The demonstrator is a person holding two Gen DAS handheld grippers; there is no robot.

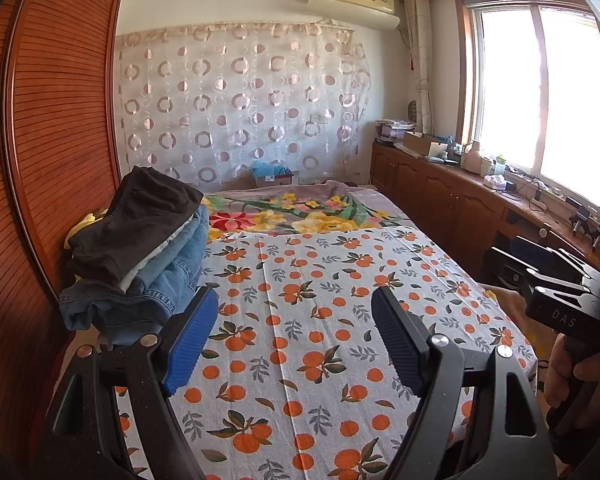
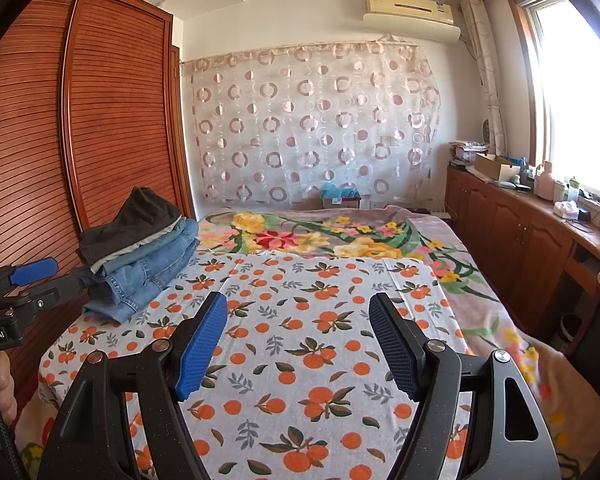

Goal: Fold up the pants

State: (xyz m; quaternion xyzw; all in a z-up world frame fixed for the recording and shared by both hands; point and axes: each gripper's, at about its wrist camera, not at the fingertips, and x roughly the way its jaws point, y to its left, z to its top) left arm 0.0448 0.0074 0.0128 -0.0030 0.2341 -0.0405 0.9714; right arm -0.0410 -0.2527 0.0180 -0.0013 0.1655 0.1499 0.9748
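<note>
Your stack of folded pants sits on the bed, at its left edge beside the wardrobe; cabinets run along the bed's right.

One stack of folded pants lies ahead-left of the two grippers: two denim pairs, one dark pair.

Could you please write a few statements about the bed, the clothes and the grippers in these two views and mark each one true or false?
1. The pile of pants sits by the wardrobe. True.
2. A dark garment tops the pile. True.
3. The right gripper is clamped on jeans. False: its jaws stand open over the orange-print sheet, holding nothing.
4. The left gripper holds a garment. False: it is open and empty.
5. The sheet is plain white. False: it bears oranges.
</note>
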